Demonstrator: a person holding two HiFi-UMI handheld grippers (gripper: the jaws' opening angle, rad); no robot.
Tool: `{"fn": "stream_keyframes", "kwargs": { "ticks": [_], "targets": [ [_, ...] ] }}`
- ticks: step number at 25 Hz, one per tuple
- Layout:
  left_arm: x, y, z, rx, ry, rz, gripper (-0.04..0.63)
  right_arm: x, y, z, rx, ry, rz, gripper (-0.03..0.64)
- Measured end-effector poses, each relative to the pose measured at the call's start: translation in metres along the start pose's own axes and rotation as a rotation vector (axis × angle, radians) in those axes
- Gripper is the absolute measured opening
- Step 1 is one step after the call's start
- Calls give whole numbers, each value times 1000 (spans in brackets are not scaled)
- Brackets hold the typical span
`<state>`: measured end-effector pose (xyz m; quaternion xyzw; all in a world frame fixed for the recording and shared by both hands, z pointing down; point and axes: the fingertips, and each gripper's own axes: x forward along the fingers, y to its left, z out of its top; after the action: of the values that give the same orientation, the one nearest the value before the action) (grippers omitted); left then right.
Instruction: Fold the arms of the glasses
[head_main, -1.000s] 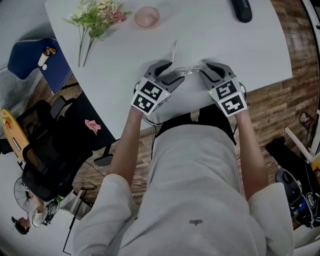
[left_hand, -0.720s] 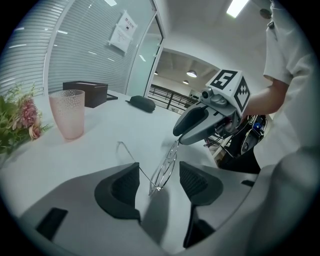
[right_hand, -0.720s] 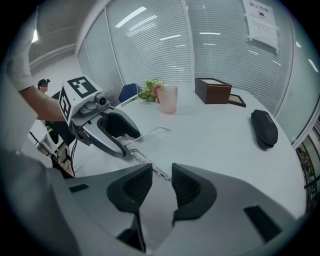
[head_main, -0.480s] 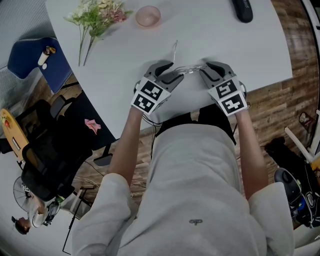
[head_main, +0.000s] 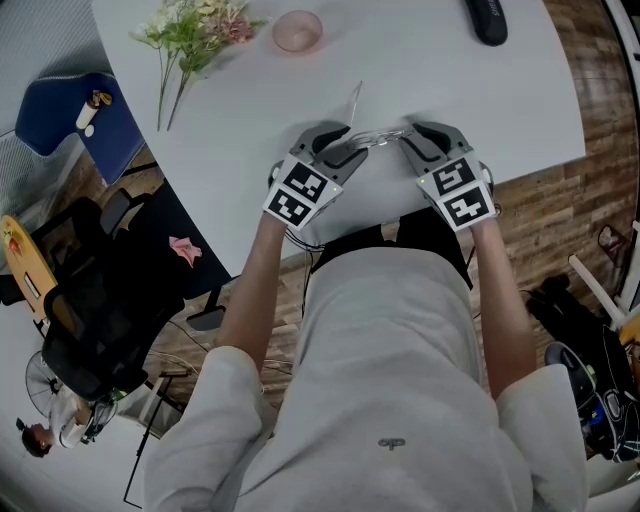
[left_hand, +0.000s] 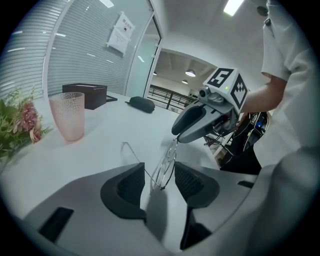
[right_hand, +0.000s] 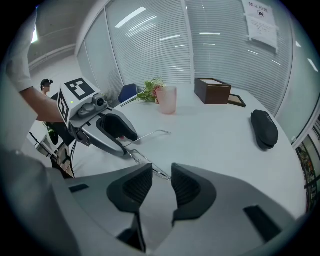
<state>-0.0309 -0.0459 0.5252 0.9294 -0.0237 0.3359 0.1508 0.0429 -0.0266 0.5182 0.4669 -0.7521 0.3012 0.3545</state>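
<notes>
Office meeting room, blind-covered glass walls (right_hand: 220, 50), large white table (head_main: 440, 100), black swivel chair (head_main: 92, 325)

No legible text; print on wall notice (right_hand: 261, 22) too small to read

We see a white counter (head_main: 480, 110) carrying a bunch of flowers (head_main: 190, 35) at its far left. A pink textured tumbler (head_main: 294, 32) stands upright just beside them, and a black oblong case (head_main: 484, 20) lies well apart at the far right. From the right gripper view we also make out a dark brown box (right_hand: 212, 90) near the tumbler, in front of window blinds (right_hand: 165, 45). Left of the counter we find a blue chair (head_main: 60, 115) and a black office chair (head_main: 95, 310), and wooden floor (head_main: 560, 210) shows at the right.
</notes>
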Motion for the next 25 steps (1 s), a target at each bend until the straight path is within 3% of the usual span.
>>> {"fn": "stream_keyframes", "kwargs": {
  "ticks": [25],
  "targets": [
    [0, -10, 0, 45, -3, -10, 104, 1, 1, 4, -14, 0, 2, 124]
  ]
}}
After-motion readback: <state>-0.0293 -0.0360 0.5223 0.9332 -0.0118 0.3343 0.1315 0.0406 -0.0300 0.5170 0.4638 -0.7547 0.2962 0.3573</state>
